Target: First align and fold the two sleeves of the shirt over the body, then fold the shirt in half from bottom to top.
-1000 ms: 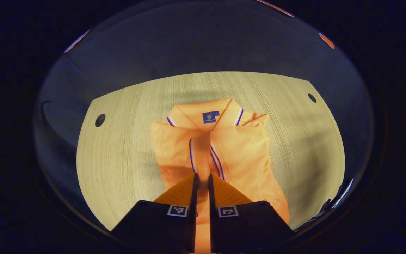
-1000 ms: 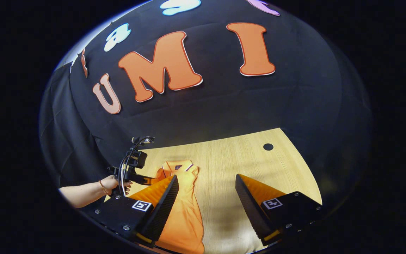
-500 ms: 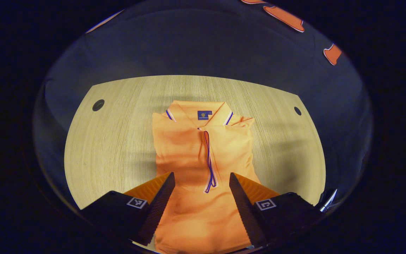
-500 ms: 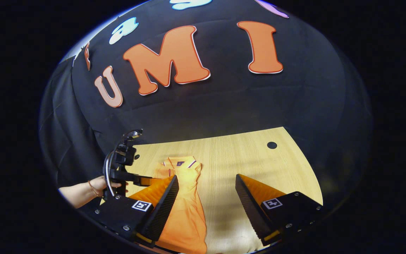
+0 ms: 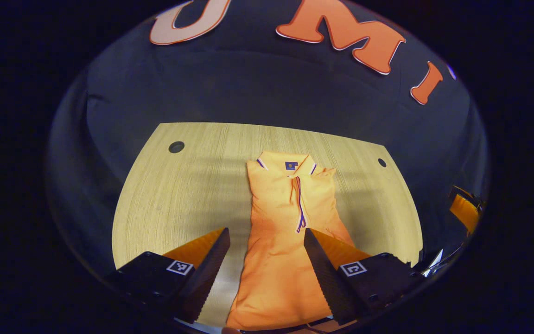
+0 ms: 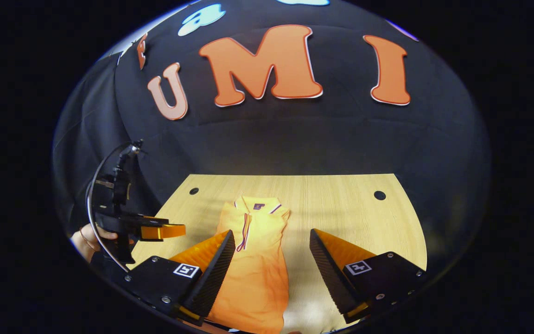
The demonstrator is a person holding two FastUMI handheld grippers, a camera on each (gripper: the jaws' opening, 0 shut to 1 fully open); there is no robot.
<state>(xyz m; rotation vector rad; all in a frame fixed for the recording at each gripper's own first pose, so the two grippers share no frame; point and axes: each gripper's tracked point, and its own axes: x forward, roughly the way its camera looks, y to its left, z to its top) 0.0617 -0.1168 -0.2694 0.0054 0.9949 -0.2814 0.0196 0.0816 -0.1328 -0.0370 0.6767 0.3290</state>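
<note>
In the left gripper view, your shirt [image 5: 290,232] lies flat on the tabletop [image 5: 179,199], narrowed to a long strip; it looks soft and light, so pinch the bottom hem corners. Your left claw [image 5: 267,246] is spread wide, holding nothing. In the right gripper view, the right claw [image 6: 271,248] is likewise released above the shirt [image 6: 255,260].
</note>
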